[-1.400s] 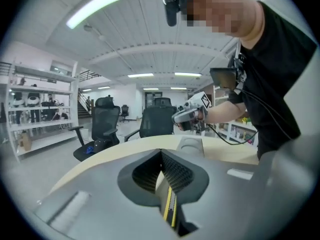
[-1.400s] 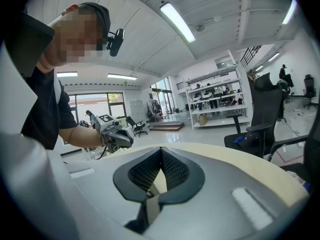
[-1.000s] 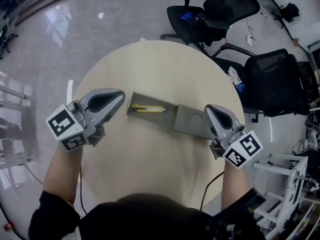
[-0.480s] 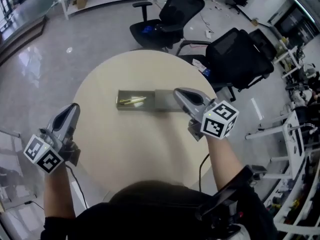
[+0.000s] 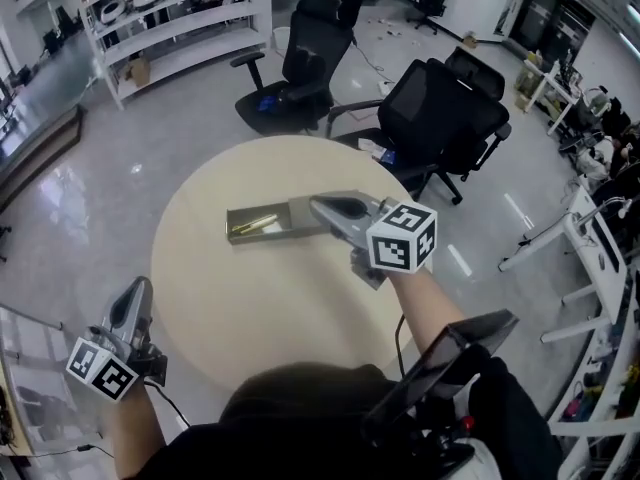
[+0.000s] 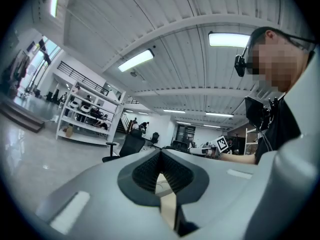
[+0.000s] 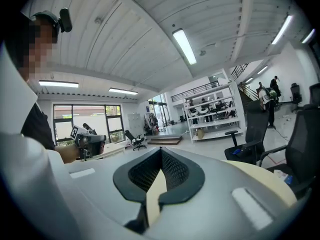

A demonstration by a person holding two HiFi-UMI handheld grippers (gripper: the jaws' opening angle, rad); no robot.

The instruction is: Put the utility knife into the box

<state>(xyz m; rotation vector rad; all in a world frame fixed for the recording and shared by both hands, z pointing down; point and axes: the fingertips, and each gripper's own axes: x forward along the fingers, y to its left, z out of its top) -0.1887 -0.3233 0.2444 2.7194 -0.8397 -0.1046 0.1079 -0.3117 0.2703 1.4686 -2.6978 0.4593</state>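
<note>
A grey box (image 5: 240,216) lies open on the round beige table (image 5: 260,308), with the yellow utility knife (image 5: 255,226) inside its tray. My right gripper (image 5: 318,204) hovers over the box's right end and hides it; its jaws are shut and empty. My left gripper (image 5: 139,288) is held low at the left, off the table's edge, also shut with nothing in it. The left gripper view shows its jaws (image 6: 160,153) met, pointing level across the room. In the right gripper view, that gripper (image 7: 161,153) is closed too, with the table edge (image 7: 260,176) below.
Black office chairs (image 5: 445,108) stand behind the table, another (image 5: 310,58) further back. White shelving (image 5: 160,18) lines the far left. A white desk frame (image 5: 590,228) stands at the right. The floor around is shiny grey.
My left gripper has drawn back from the box, down and left, off the table. My right gripper has risen and moved left over the box. The head view has tilted up.
</note>
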